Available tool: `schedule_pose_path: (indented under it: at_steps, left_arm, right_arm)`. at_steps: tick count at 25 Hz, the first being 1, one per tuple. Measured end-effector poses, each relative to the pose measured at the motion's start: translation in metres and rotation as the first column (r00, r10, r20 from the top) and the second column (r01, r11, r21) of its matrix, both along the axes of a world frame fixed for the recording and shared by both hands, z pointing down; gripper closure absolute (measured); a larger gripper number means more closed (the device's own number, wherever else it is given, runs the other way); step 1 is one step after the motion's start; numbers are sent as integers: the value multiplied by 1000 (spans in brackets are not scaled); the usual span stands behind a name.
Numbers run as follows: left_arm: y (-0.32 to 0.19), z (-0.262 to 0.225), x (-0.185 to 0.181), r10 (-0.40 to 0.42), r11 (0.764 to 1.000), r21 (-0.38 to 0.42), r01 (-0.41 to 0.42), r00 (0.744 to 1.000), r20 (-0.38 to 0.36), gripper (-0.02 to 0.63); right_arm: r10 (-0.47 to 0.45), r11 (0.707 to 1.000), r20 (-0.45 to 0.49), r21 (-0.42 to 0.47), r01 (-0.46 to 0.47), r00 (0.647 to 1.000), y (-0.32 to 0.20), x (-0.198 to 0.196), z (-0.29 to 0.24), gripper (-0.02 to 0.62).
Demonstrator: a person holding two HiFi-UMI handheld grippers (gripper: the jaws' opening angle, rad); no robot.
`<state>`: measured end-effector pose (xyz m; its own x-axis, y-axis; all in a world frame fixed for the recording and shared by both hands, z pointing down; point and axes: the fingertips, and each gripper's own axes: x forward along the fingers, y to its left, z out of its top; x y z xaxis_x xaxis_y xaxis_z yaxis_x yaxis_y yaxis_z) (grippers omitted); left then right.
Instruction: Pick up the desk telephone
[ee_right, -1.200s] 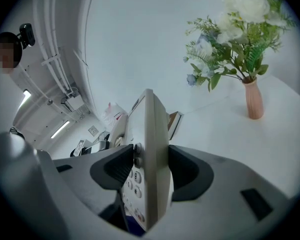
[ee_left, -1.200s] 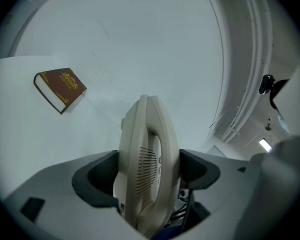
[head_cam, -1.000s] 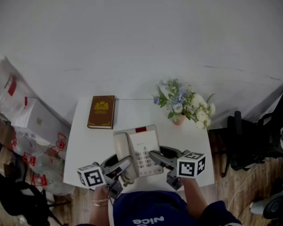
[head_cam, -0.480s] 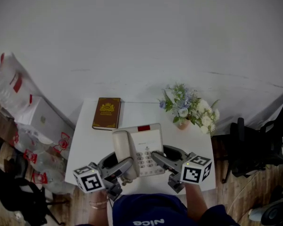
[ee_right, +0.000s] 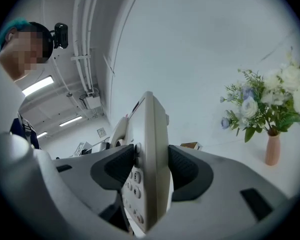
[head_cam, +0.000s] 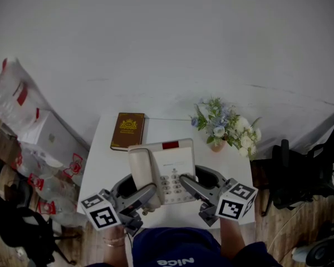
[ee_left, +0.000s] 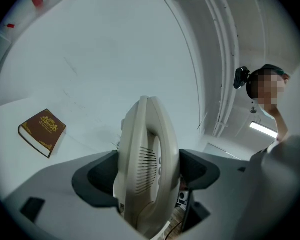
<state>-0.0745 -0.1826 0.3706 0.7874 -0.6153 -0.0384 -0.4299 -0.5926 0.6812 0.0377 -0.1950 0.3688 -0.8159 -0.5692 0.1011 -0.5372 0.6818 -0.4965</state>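
The beige desk telephone [head_cam: 166, 161] hangs above the white table [head_cam: 100, 163], held from its near end by both grippers. My left gripper [head_cam: 139, 192] is shut on the handset side, and the handset's ribbed edge [ee_left: 147, 164] fills the space between its dark pads. My right gripper [head_cam: 197, 182] is shut on the keypad side, with the phone's body [ee_right: 151, 184] standing edge-on between its pads and the number keys showing at the left. The phone's underside is hidden in the head view.
A brown book [head_cam: 127, 130] lies at the table's far left corner. A vase of pale flowers [head_cam: 225, 129] stands at the far right. A white wall rises behind the table. Plastic bags [head_cam: 22, 121] sit on the left and a black chair [head_cam: 295, 171] on the right.
The telephone has come up off the table and looks larger, with both grippers rising with it. Book and flowers have not moved on the table.
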Motion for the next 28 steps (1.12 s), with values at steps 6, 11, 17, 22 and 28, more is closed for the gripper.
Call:
schedule_pose_path:
  at_steps: [6, 11, 17, 22, 28]
  left_arm:
    - [1, -16, -4, -2, 999, 53, 2, 1000, 2, 232]
    - [0, -26, -6, -12, 997, 78, 12, 1000, 5, 232]
    - [-1, -36, -12, -21, 995, 103, 19, 1000, 17, 232]
    - [-3, -37, -14, -18, 994, 109, 16, 1000, 13, 232]
    - [-5, -33, -15, -18, 995, 96, 16, 1000, 16, 232]
  right_arm:
    - [10, 998, 18, 60, -11, 1000, 2, -3, -17, 364]
    - [11, 996, 27, 92, -14, 1000, 0, -5, -26, 364]
    - [13, 994, 43, 111, -18, 999, -1, -11, -35, 362]
    - [25, 992, 41, 123, -30, 999, -2, -12, -37, 362]
    - [29, 993, 49, 113, -35, 998, -3, -13, -32, 363]
